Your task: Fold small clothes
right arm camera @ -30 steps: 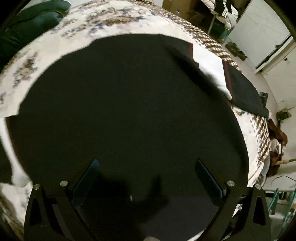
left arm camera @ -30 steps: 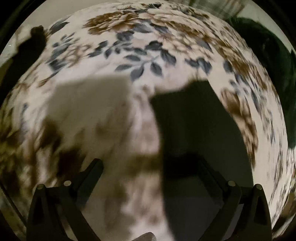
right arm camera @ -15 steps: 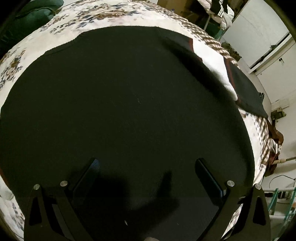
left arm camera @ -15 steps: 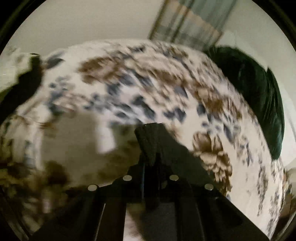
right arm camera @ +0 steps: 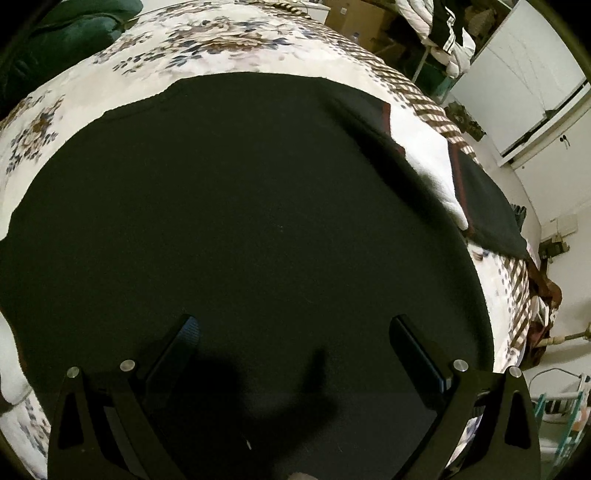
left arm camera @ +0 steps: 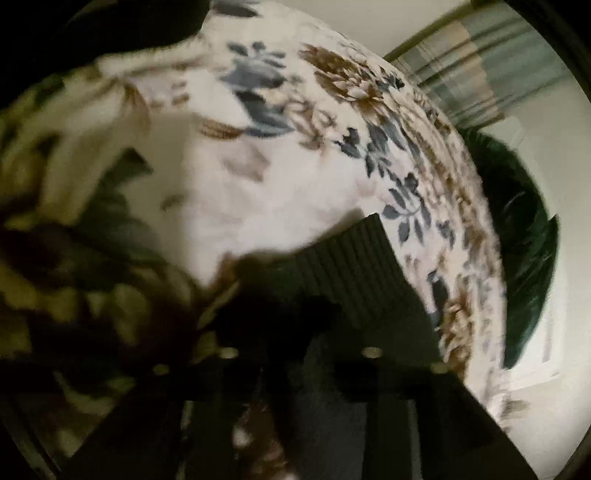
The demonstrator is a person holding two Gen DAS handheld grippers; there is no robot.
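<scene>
A large black garment (right arm camera: pixel 240 221) lies spread flat on the flowered bedspread (right arm camera: pixel 184 48). My right gripper (right arm camera: pixel 295 325) hovers just over it, pointing steeply down, its fingers wide open with nothing pinched. In the blurred left wrist view, the garment's ribbed black cuff (left arm camera: pixel 351 266) reaches forward from my left gripper (left arm camera: pixel 299 332). Its jaws are opening, still narrow, with the dark cloth lying between them. The cuff sits over the white bedspread (left arm camera: pixel 258 166).
A dark green cushion (left arm camera: pixel 517 240) lies at the bed's far edge, also seen as a green cushion (right arm camera: pixel 55 37) at the top left. Another dark cloth (right arm camera: pixel 487 206) lies at the right bed edge. A striped curtain (left arm camera: pixel 480 66), white cupboards (right arm camera: pixel 517 74) and hanging clothes (right arm camera: pixel 443 29) stand beyond.
The left gripper went from wide open to shut on the black cloth, swung sideways with it and rolled; its jaws now stand slightly apart. The right gripper stayed put and open.
</scene>
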